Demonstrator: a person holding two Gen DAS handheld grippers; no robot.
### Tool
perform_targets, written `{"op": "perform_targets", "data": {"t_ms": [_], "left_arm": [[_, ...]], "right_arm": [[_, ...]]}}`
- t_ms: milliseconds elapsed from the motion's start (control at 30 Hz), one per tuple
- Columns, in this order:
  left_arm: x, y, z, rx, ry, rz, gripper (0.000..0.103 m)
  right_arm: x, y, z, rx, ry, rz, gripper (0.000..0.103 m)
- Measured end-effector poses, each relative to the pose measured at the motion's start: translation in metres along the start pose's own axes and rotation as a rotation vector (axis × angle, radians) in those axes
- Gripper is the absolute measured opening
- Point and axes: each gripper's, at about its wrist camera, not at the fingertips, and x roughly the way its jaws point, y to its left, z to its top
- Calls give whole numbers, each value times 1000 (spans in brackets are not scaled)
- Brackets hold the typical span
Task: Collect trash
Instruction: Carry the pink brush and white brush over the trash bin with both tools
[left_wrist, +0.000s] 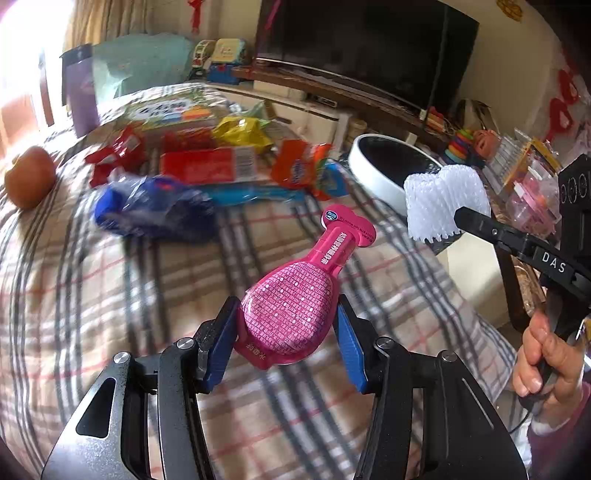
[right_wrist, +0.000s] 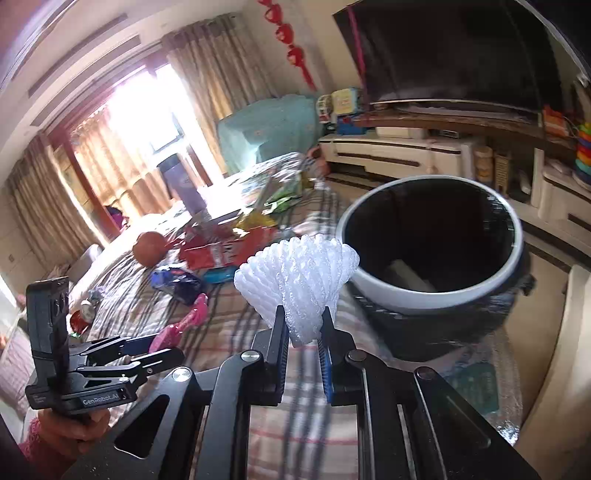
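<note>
Left wrist view, left claw (left_wrist: 284, 328) grasping pink packet (left_wrist: 291, 306), right claw (right_wrist: 304, 332) pinching foam net (right_wrist: 299, 280), wrappers (left_wrist: 207, 166) blurred.

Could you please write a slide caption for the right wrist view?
Right gripper pinching white foam netting near the white-rimmed bin, wrappers littering the plaid tablecloth.

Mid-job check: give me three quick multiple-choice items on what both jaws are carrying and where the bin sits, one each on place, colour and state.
1. Where is the bin?
A. beside the checked table
B. on the TV shelf
C. under the window

2. What colour is the package in the left gripper?
A. green
B. pink
C. yellow

3. How is the right gripper?
A. open and empty
B. shut on the white foam net
C. resting in the bin

Key: 1 A, its rim stands at the table's edge; 2 B, pink between the blue pads; 3 B, the net is pinched between the jaws.
</note>
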Motion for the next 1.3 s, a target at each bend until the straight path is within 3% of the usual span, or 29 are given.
{"op": "perform_targets", "data": {"t_ms": [600, 1300], "left_arm": [[14, -59, 41, 78, -25, -22, 50], [44, -98, 81, 140, -18, -17, 50]], "right_arm": [[-30, -44, 7, 58, -54, -75, 15], [-29, -73, 31, 57, -69, -122, 15]]}}
